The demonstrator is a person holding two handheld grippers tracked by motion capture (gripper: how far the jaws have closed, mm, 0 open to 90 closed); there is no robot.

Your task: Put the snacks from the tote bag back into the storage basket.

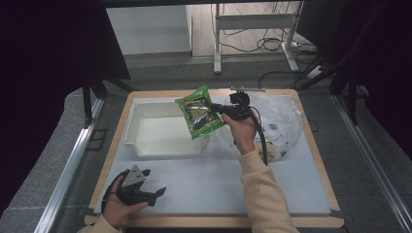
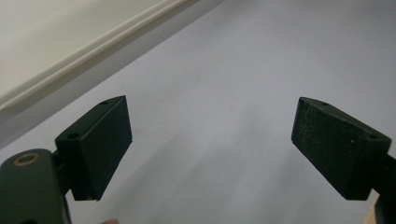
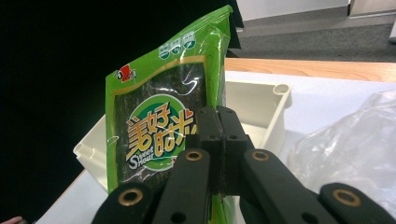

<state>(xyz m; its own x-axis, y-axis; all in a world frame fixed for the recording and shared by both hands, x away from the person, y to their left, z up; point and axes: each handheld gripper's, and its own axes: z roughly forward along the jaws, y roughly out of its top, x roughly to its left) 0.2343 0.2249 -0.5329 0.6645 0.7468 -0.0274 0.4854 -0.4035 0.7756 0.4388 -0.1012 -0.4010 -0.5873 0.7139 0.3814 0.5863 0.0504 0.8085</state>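
White-topped table with wooden edge

On the table (image 1: 204,189) lie a white bin (image 1: 160,133) at left-centre and a crumpled clear plastic bag (image 1: 282,119) to its right.

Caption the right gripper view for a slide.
Right tongs shut on a green snack bag, white bin behind.

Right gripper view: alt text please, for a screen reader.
The right gripper, shut, pinches the edge of an upright green snack packet with "Sweet Sour" lettering. A white plastic tray sits behind it, a crumpled clear plastic bag beside it.
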